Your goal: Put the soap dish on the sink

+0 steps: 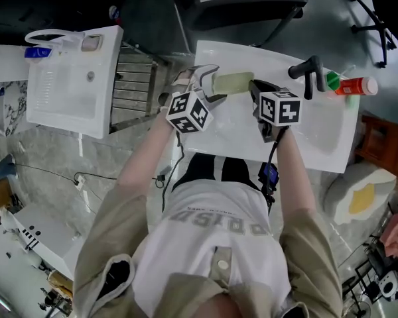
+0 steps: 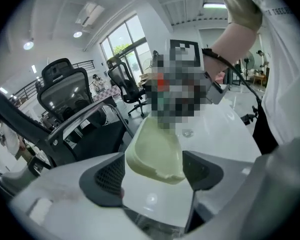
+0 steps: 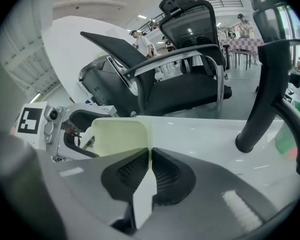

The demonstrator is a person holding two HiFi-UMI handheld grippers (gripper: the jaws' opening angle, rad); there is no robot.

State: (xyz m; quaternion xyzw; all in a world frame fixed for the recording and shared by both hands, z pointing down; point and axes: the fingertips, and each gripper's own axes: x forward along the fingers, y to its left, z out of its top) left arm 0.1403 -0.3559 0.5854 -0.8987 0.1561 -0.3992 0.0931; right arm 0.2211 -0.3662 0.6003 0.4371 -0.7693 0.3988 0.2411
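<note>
A pale green soap dish (image 1: 232, 83) lies along the back ledge of the white sink (image 1: 318, 134). My left gripper (image 1: 207, 83) is at the dish's left end, open. In the left gripper view that end of the dish (image 2: 155, 154) sits between the spread pads (image 2: 106, 180) with none pressing on it. My right gripper (image 1: 255, 90) is at the dish's right end. In the right gripper view it (image 3: 150, 159) is shut on the thin end wall of the dish (image 3: 117, 136), and the left gripper (image 3: 65, 129) shows beyond.
A black faucet (image 1: 308, 73) stands just right of the right gripper, with a red and green bottle (image 1: 351, 85) lying past it. A second white sink (image 1: 73, 91) sits to the left, across a gap. An office chair (image 1: 245, 5) stands behind the sink.
</note>
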